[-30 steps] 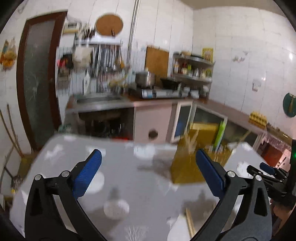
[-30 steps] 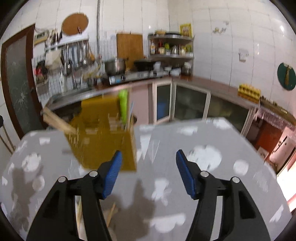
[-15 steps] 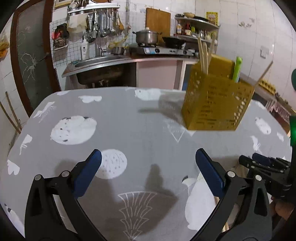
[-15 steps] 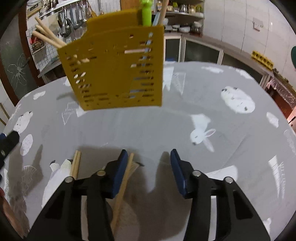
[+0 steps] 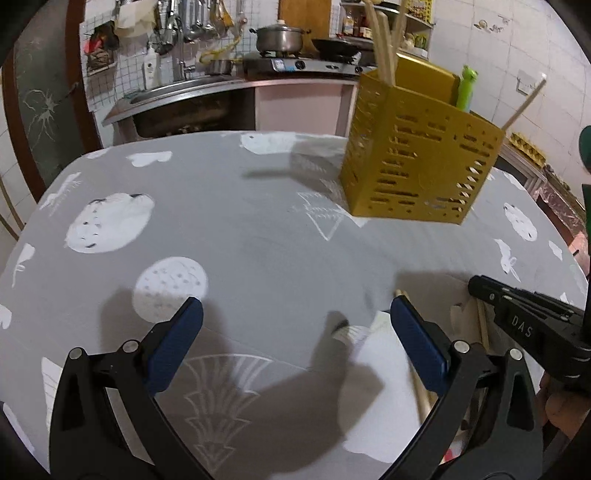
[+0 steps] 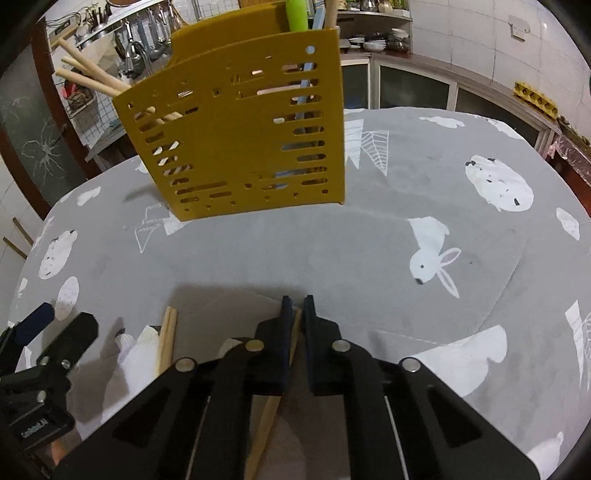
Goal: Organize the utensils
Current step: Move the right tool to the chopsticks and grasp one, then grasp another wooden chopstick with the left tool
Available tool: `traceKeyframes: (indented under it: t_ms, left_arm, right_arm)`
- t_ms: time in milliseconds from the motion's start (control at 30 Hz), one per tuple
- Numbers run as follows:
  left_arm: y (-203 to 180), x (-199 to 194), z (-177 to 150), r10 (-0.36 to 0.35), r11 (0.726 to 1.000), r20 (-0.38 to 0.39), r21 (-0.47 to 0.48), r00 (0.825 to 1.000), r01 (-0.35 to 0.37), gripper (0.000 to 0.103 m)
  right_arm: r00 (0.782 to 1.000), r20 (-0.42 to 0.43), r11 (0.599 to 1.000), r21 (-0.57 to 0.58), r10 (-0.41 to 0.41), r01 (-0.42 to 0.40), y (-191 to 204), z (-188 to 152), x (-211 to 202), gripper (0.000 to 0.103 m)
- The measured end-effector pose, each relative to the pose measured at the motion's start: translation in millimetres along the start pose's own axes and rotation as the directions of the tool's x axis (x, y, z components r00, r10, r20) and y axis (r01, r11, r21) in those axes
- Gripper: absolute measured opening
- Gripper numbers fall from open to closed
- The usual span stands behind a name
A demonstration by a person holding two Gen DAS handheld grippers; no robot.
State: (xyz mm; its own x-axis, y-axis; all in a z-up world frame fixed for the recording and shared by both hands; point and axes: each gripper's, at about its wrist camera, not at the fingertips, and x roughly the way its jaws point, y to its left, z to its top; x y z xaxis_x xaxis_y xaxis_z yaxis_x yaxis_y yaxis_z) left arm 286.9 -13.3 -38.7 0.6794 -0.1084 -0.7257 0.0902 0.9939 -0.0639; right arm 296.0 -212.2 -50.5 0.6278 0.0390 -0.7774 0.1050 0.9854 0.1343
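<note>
A yellow slotted utensil holder (image 6: 240, 129) stands on the grey patterned table and holds wooden chopsticks (image 6: 92, 75) and a green-handled utensil (image 6: 297, 14); it also shows in the left wrist view (image 5: 421, 162). My right gripper (image 6: 297, 314) is shut on a wooden chopstick (image 6: 271, 410) lying on the table near the front edge. A pair of wooden chopsticks (image 6: 166, 345) lies to its left. My left gripper (image 5: 295, 336) is open and empty just above the table, left of those chopsticks (image 5: 419, 387).
The grey tablecloth (image 5: 240, 240) has white prints. Behind it are a sink and counter (image 5: 184, 96), a stove with a pot (image 5: 280, 37), hanging utensils and a shelf. The right gripper's body (image 5: 528, 325) shows at the left view's right edge.
Both grippers have moved lower and closer to the table. My right gripper has shut on a chopstick that lay between its fingers. The left gripper stays open.
</note>
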Motion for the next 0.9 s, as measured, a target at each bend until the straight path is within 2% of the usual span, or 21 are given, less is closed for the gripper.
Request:
traceKeyframes:
  t_ms: [133, 400, 667, 900]
  left_arm:
    - [-16.4, 6.4, -2.4, -0.009, 1.000, -0.028, 0.029, 1.000, 0.010, 0.098]
    - [-36.5, 21.9, -11.0, 0.020, 0.997, -0.091, 0.080, 0.996, -0.013, 0.098]
    - [-29.1, 21.8, -15.0, 0.014, 0.999, -0.110, 0.052, 0.994, -0.008, 0.098]
    - [-38.0, 26.5, -15.9, 0.026, 0.996, -0.120, 0.091, 0.992, -0.015, 0.097]
  right_arm:
    - [1.000, 0.012, 1.000, -0.020, -0.016, 0.017, -15.3, 3.2, -5.9, 0.007]
    - [1.000, 0.008, 1.000, 0.010, -0.029, 0.029, -51.6, 3.3, -7.6, 0.007]
    - [0.999, 0.019, 1.000, 0.001, -0.028, 0.028, -52.9, -0.5, -5.1, 0.007]
    - [1.000, 0.020, 1.000, -0.001, -0.023, 0.023, -53.4, -2.2, -6.8, 0.007]
